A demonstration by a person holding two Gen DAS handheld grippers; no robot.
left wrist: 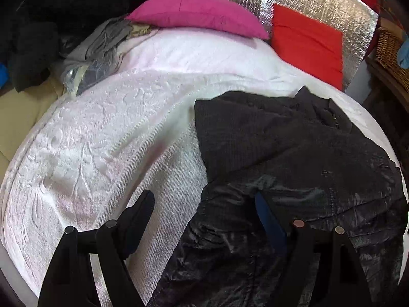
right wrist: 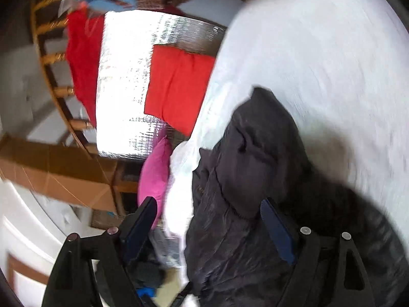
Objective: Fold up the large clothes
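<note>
Dark jacket (left wrist: 294, 158) lying crumpled on the right half of a white bed (left wrist: 107, 138), long axis running from the near edge toward the red cushion (left wrist: 306, 43), collar end farthest away, shiny lining turned up at the near end; pink pillow (left wrist: 199, 12) and grey clothes (left wrist: 102, 46) at the head of the bed, well apart from it. Left tool (left wrist: 204, 199) spread wide above the near end of the jacket, nothing between its fingers. Right tool (right wrist: 208, 204), in a blurred view, likewise spread wide over the jacket (right wrist: 255, 166), grip on the cloth not discernible.
</note>
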